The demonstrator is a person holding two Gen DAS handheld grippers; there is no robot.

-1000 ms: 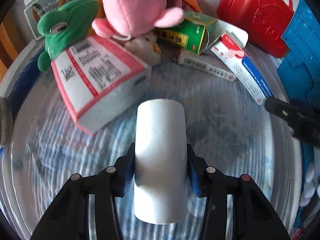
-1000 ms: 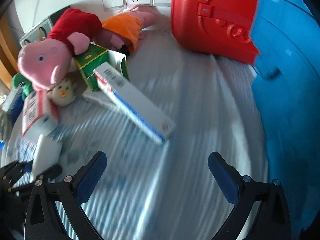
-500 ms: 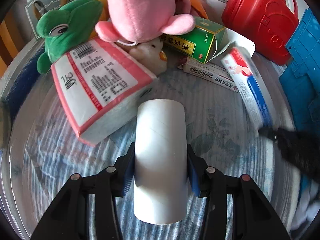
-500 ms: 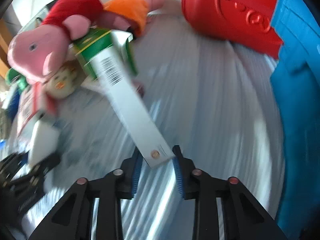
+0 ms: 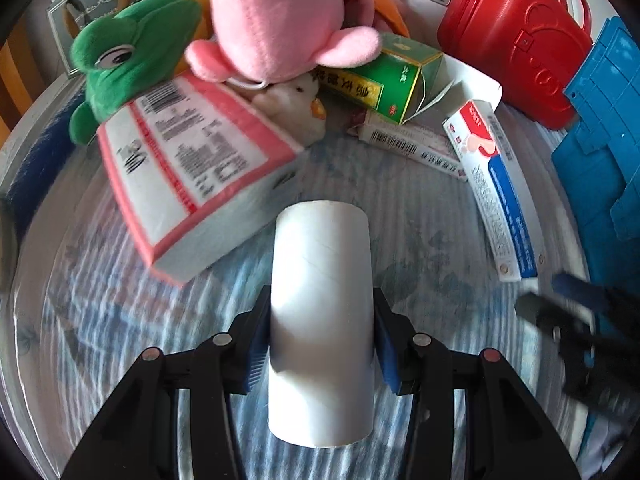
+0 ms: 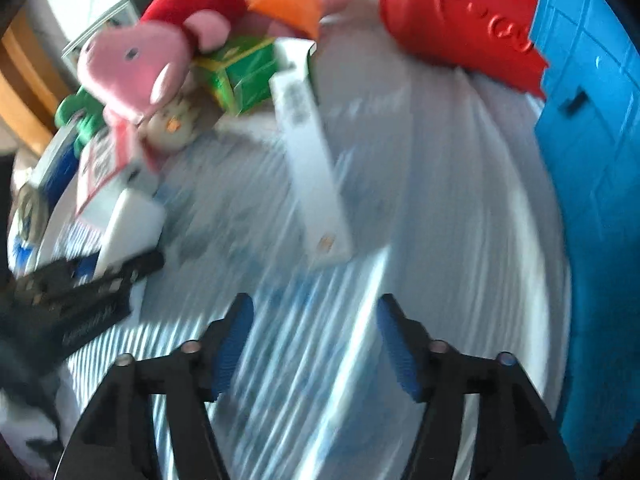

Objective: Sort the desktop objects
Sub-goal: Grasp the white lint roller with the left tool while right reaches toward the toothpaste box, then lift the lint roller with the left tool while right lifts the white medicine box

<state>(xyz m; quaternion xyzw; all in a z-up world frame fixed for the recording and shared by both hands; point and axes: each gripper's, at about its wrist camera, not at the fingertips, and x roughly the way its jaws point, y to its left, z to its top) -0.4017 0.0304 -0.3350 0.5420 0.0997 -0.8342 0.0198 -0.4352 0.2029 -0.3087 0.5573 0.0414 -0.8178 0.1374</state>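
- Released half a second ago, the toothpaste box (image 6: 310, 168) lies on the table (image 6: 440, 208); the right claw (image 6: 316, 340) stands part-open and empty, just behind it.
- Left claw (image 5: 320, 344) stays clamped on the white roll (image 5: 322, 320), not yet sorted.
- Judged: the box was merely shifted.

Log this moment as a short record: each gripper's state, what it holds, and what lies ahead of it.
left gripper: shut on white tube
right gripper: open, holds nothing
ahead of right gripper: long white box, lying on striped cloth, apart from the gripper
pile behind: pink plush, green frog plush, green box, pink-edged pack
far right: red case, blue bin
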